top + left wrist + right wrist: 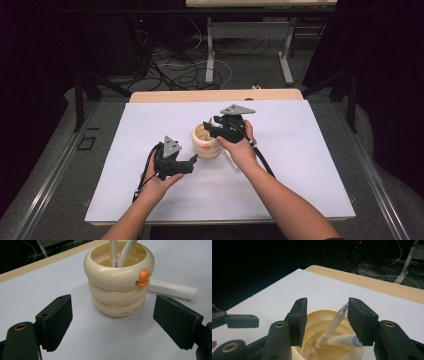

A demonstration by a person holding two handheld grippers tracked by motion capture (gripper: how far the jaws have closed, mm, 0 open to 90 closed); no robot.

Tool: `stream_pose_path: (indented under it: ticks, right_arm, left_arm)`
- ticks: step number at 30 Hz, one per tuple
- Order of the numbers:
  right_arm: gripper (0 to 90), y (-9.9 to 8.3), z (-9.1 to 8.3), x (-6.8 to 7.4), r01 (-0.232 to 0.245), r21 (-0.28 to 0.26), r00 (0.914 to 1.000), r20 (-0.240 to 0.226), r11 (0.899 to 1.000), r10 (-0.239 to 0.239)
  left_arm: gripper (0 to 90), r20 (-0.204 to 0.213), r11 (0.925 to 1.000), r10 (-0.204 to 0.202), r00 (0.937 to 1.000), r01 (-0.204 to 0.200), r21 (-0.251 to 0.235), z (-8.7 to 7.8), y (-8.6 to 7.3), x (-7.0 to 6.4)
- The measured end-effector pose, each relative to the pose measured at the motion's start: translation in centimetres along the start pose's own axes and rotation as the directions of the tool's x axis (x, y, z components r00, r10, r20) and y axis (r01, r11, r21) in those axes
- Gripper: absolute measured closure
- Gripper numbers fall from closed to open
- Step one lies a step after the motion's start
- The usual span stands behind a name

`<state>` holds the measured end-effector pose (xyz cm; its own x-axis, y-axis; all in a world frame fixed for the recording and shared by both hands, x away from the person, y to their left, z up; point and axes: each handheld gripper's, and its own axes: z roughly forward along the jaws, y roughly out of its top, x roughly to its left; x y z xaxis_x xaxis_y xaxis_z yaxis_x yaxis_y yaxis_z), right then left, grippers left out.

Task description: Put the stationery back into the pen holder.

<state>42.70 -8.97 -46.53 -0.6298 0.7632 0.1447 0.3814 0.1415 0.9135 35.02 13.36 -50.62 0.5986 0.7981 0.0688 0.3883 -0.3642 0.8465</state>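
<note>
A cream ring-shaped pen holder [206,143] with an orange duck bill [143,278] stands mid-table on the white sheet [150,125]. Two pens lean inside it: a clear one [332,324] and a white one [345,340]. My right gripper [212,128] hovers over the holder's mouth, open. In the right gripper view the clear pen's top rises between the jaws, near the right pad [360,320], and looks blurred. My left gripper [190,163] rests low, just left and in front of the holder, jaws wide open and empty. In the left gripper view the holder [118,287] stands a short way ahead of the pads.
A white capped pen [173,289] lies flat on the sheet just behind and right of the holder. The wooden table edge [215,95] runs along the far side. Beyond it are table legs and cables [190,70] on the floor.
</note>
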Motion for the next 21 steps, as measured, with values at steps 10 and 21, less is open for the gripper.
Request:
stream_pose_path:
  ticks: [10, 21]
  right_arm:
    - [40.3, 1.2, -1.5, -0.4, -0.007, 0.093, 0.9996, -0.027, 0.996, 0.009]
    - [34.4, 1.7, -2.9, -0.9, -0.018, 0.162, 0.9989, -0.039, 0.987, 0.025]
  left_arm:
    - [16.3, -0.002, 0.9999, -0.012, 0.9999, 0.012, -0.001, 0.0, -0.1, 0.3]
    - [16.3, -0.002, 0.9997, -0.025, 0.9997, 0.025, 0.003, 0.0, -0.2, 0.6]
